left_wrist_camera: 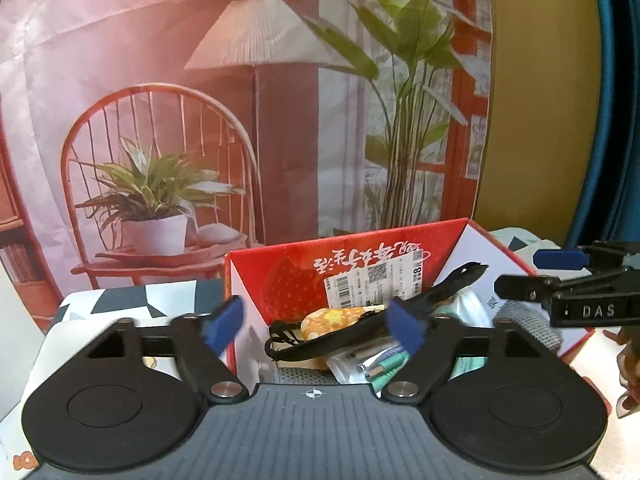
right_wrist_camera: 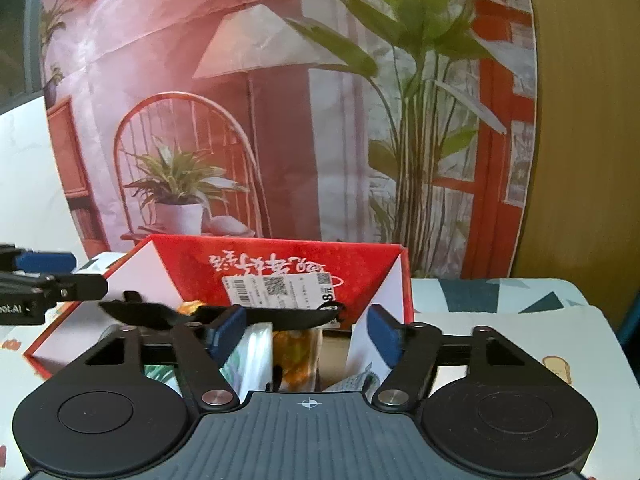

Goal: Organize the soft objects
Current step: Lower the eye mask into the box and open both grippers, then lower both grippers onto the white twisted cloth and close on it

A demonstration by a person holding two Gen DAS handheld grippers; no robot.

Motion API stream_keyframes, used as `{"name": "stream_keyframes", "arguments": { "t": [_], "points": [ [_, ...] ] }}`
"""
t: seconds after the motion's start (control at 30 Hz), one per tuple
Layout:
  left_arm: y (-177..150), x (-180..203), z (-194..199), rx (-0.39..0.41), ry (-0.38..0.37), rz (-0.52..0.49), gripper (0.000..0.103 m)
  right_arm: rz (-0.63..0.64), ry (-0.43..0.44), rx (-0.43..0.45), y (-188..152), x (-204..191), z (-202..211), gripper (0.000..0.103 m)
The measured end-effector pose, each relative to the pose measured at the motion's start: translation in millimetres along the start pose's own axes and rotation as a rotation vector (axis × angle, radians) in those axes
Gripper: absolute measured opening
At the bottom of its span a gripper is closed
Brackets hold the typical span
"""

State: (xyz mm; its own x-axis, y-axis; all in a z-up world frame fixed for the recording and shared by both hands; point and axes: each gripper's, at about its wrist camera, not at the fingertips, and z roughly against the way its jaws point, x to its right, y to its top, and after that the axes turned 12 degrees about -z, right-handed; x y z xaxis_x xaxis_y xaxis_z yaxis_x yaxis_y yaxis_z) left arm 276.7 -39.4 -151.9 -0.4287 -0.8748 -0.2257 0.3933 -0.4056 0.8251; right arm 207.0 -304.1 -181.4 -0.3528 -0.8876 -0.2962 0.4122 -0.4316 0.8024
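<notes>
A red strawberry-print box (left_wrist_camera: 288,276) (right_wrist_camera: 192,264) stands open on the table, with a shipping label on its back wall. Across its contents lies a long black strap (left_wrist_camera: 340,340) (right_wrist_camera: 288,318), on top of an orange patterned soft piece (left_wrist_camera: 332,318) (right_wrist_camera: 296,354). My left gripper (left_wrist_camera: 314,324) (right_wrist_camera: 68,274) hovers open over the box's left half; the strap runs below and between its blue pads without being pressed. My right gripper (right_wrist_camera: 306,332) (left_wrist_camera: 540,274) is open over the right half, with packets below it.
Clear packets of green cables (left_wrist_camera: 372,364), a white packet (right_wrist_camera: 252,356) and a grey knitted thing (left_wrist_camera: 532,324) fill the box. The tablecloth (right_wrist_camera: 500,296) has a geometric print. A printed backdrop (left_wrist_camera: 160,120) stands close behind the box. A hand (left_wrist_camera: 628,368) shows at the right edge.
</notes>
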Motion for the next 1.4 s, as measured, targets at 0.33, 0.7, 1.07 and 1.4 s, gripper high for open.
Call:
{"name": "stream_keyframes", "arguments": {
  "t": [0.33,0.7,1.07,1.4],
  "points": [
    [-19,1,38,-0.010,0.003,0.057,0.099,0.022,0.036,0.012,-24,-10,35,0.102],
    [-70,12,77,-0.072,-0.009,0.093,0.103,0.031,0.057,0.024,-61,-12,71,0.102],
    [-121,25,73,-0.155,-0.048,0.098,0.103,0.019,0.041,-0.022,-116,13,84,0.102],
    [-143,28,39,-0.207,-0.054,0.144,0.102,-0.066,-0.042,-0.079,-150,42,60,0.100]
  ]
}}
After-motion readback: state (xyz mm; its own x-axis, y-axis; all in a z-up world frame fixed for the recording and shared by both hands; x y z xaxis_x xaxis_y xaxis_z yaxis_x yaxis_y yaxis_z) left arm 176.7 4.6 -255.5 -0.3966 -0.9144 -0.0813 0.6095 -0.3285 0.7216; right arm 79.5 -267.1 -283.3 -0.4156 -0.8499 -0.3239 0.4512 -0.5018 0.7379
